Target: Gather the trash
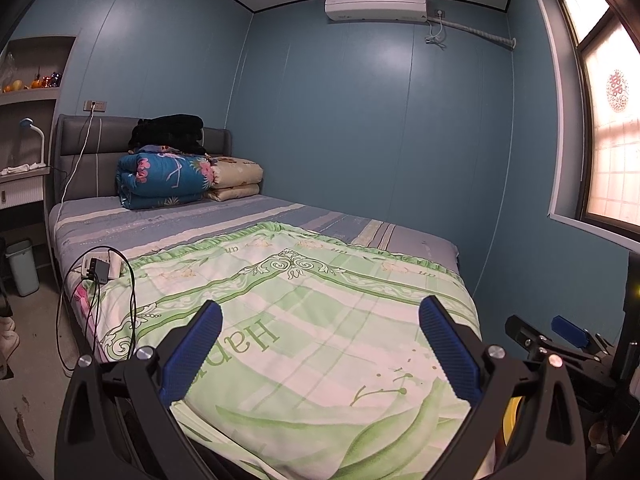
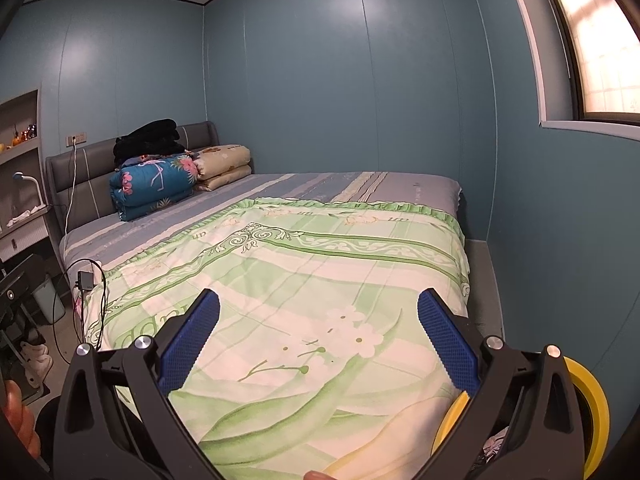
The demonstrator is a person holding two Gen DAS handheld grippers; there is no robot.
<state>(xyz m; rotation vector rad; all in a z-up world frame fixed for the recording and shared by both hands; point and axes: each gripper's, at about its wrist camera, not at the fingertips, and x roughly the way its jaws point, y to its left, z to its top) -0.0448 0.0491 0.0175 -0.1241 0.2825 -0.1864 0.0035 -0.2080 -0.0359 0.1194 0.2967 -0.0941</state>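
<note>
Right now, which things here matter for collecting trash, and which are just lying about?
For the job: bin; left gripper and right gripper, both open. No trash visible.

Lying about: folded quilts, charger and cables, green bedspread, desk lamp.

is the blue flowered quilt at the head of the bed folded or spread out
Folded. The blue flowered quilt sits as a thick stacked bundle against the headboard, with a black blanket piled on top.

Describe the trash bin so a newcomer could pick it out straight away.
Start at the bed with its grey headboard. Look down to the floor along the bed's left side, under the wall desk that carries a white lamp. The trash bin stands there: a pale, light blue-green upright tub, the only container on the floor, apart from the black cables on the mattress edge.
</note>
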